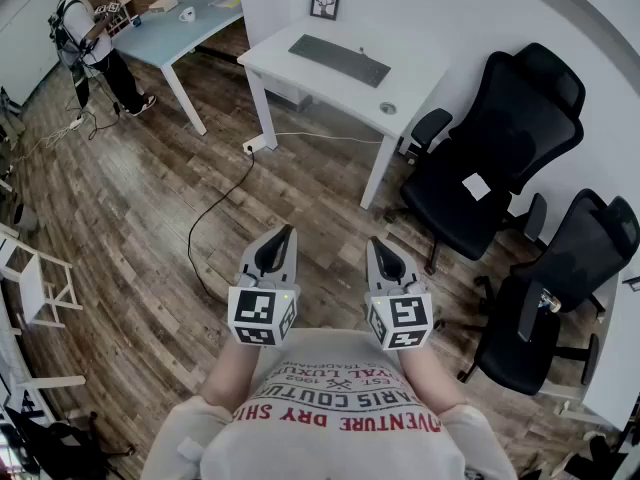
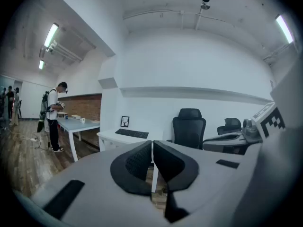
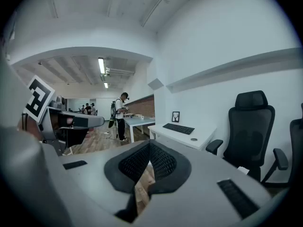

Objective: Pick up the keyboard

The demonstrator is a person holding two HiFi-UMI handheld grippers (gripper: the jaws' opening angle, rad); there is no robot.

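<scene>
Our left gripper (image 1: 286, 234) and right gripper (image 1: 372, 244) hang side by side above the wooden floor (image 1: 140, 218), each with its jaws pressed together and nothing between them, both aimed toward the white desk (image 1: 290, 76) well ahead. The keyboard (image 1: 340, 60) lies flat on that desk, toward the wall side, well apart from both tools. A framed picture (image 1: 325, 1) stands behind it and a small round object (image 1: 388, 108) sits near the desk's right end. To our right, a black office chair (image 1: 480, 168) stands beside the desk and a second chair (image 1: 560, 298) nearer us. A dark cable (image 1: 215, 208) trails across the floor below the desk. At far left, a person (image 1: 92, 30) stands at a pale blue table (image 1: 190, 23).
</scene>
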